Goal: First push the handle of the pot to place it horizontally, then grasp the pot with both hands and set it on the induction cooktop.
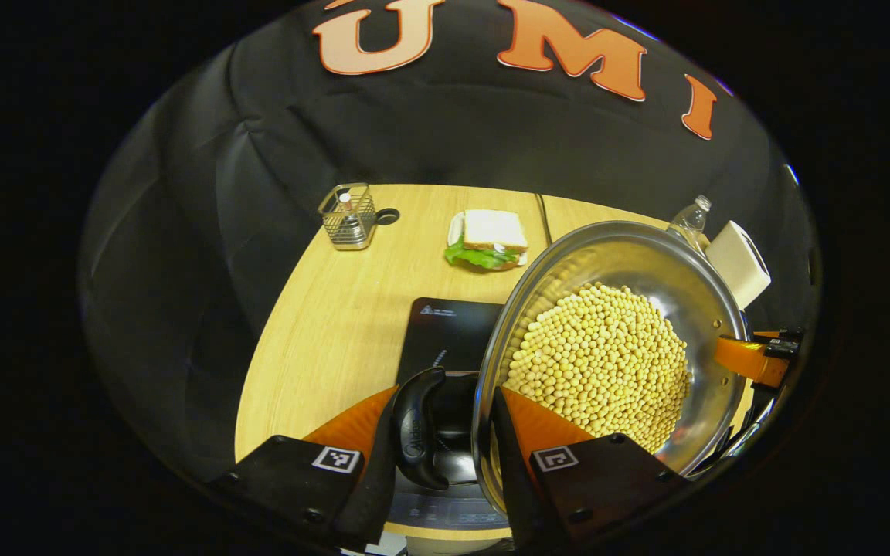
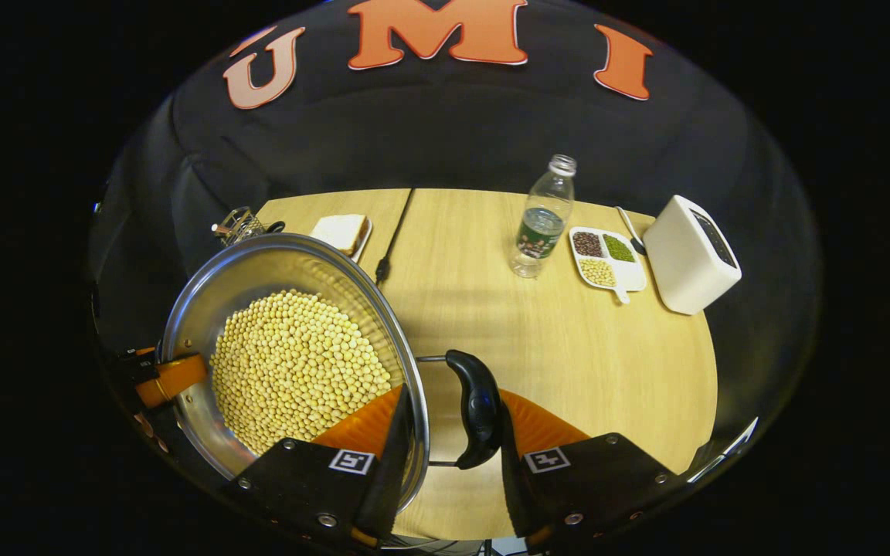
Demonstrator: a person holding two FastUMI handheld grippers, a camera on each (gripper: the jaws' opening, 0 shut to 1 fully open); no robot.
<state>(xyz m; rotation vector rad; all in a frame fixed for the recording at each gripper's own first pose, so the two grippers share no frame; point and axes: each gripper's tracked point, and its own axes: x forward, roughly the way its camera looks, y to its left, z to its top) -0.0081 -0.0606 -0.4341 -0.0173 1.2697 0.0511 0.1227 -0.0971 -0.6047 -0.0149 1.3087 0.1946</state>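
The pot (image 1: 615,340), steel and filled with yellow beans (image 1: 599,363), was held between the two tongs above the near part of the table (image 1: 321,324): the left gripper (image 1: 445,455) closed across its left handle (image 1: 418,432) and rim, the right gripper (image 2: 449,448) closed likewise across the right handle (image 2: 476,405) and rim. One induction cooktop (image 1: 445,332) lay under the pot's left side. Farther back stood one sandwich (image 1: 491,239), one wire caddy (image 1: 348,216), one bottle (image 2: 541,220), one divided dish (image 2: 606,259) and one white box (image 2: 692,255).
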